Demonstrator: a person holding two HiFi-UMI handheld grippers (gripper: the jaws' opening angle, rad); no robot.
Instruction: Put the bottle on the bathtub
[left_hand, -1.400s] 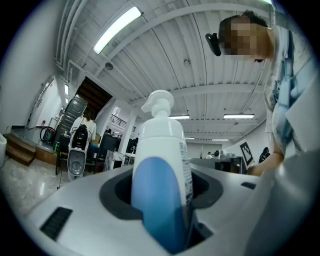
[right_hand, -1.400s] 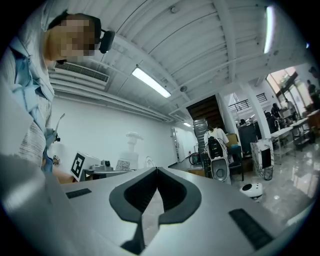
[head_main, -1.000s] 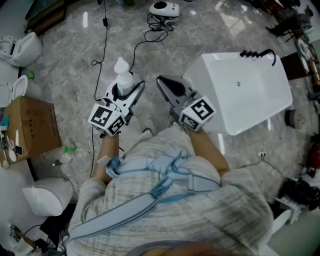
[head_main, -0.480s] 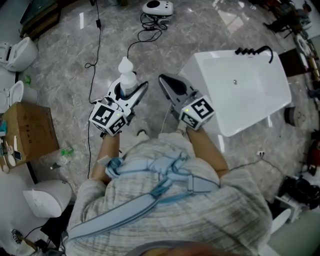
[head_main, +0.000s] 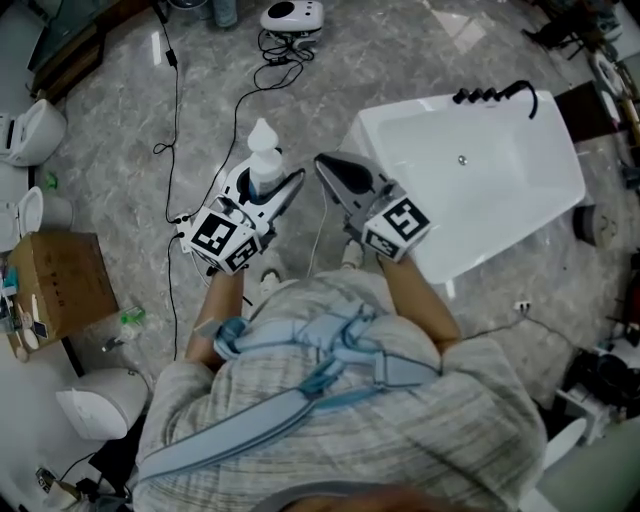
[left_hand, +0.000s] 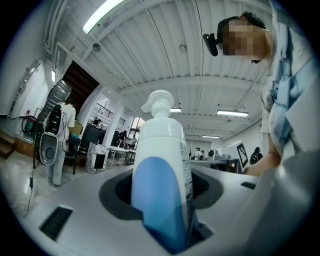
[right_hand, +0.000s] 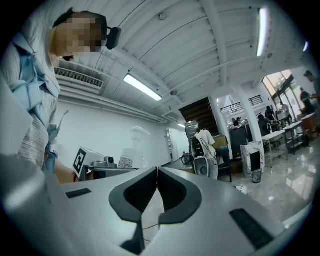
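**A:** What colour is the thing between the left gripper's (head_main: 266, 186) jaws?

**B:** That's a white plastic pump bottle (left_hand: 161, 150), with a rounded blue label panel and fine dark print down one side.

**A:** And the jaws themselves?

**B:** Pale grey shells with black pads. The right gripper (head_main: 322, 162) is the same. Behind each pair of jaws is a white marker cube (head_main: 218, 238) with black square patterns.

**A:** What's out past the right jaws?

**B:** A glossy white rectangular bathtub (head_main: 500, 190), with a black coiled hose (head_main: 495, 97) on its rim.

**A:** And beneath both pairs of jaws?

**B:** A grey marbled stone floor (head_main: 120, 140) with paler veins, crossed by thin black cables (head_main: 175, 110).
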